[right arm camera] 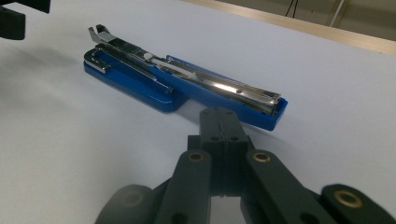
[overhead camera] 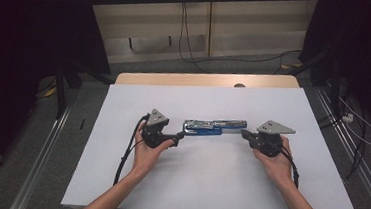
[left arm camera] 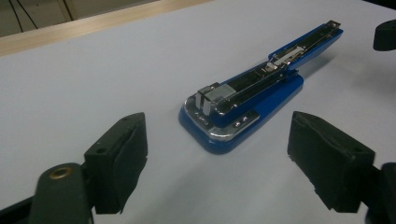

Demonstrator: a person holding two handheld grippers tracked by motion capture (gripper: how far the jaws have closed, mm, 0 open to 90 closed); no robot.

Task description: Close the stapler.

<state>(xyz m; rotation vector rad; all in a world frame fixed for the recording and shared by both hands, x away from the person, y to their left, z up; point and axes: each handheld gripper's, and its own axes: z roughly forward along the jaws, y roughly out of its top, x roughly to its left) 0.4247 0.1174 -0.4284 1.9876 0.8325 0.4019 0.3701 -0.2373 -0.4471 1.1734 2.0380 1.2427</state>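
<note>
A blue stapler (overhead camera: 214, 126) lies opened out flat on the white table (overhead camera: 217, 187), its metal staple channel facing up. In the left gripper view the stapler (left arm camera: 247, 98) lies just beyond my left gripper (left arm camera: 217, 158), whose jaws stand wide open with nothing between them. In the high view the left gripper (overhead camera: 181, 136) sits at the stapler's left end. My right gripper (overhead camera: 245, 135) is at the stapler's right end. In the right gripper view the right gripper (right arm camera: 223, 122) has its jaws pressed together, empty, their tip right by the stapler (right arm camera: 187, 81).
The wooden far edge of the table (overhead camera: 205, 80) shows beyond the white surface. Cables (overhead camera: 188, 39) run across the floor behind it, and metal rails (overhead camera: 350, 147) flank the table. Each gripper's own cable (overhead camera: 127, 155) trails back along the forearm.
</note>
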